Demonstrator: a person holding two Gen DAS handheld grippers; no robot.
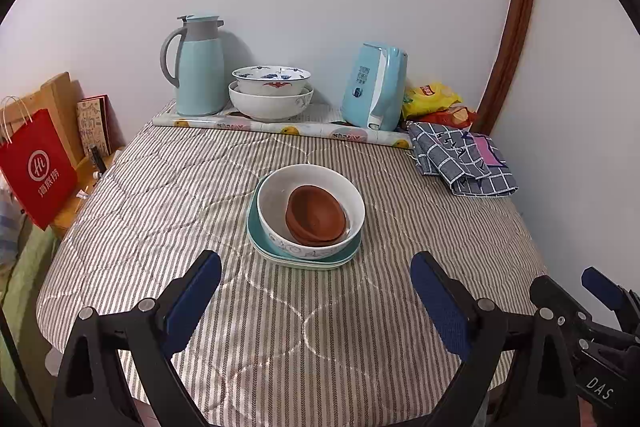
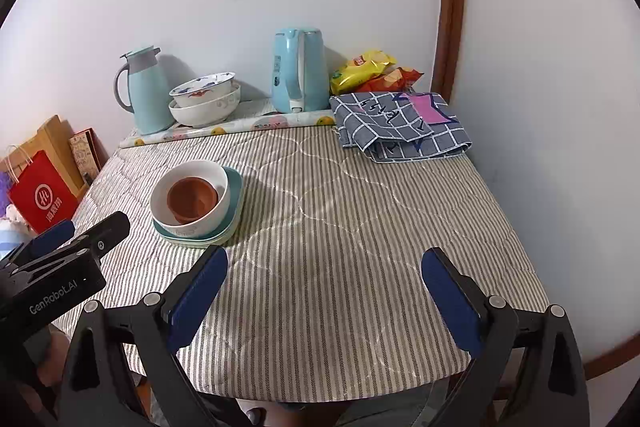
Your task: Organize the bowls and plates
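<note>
Okay, both tools are released and holding nothing: left gripper (image 1: 316, 297) faces the stack, right gripper (image 2: 324, 293) hangs over bare striped cloth (image 2: 360, 227). The stack sits mid-table: brown bowls (image 1: 316, 215) tilted inside the white bowl (image 1: 310, 209), which rests on teal plates (image 1: 256, 231). The risk I see is the brown ones (leaning, not seated flat) sliding or clattering if the white bowl gets lifted by one rim. The quilted cloth is soft, so the plates could rock under a push.
</note>
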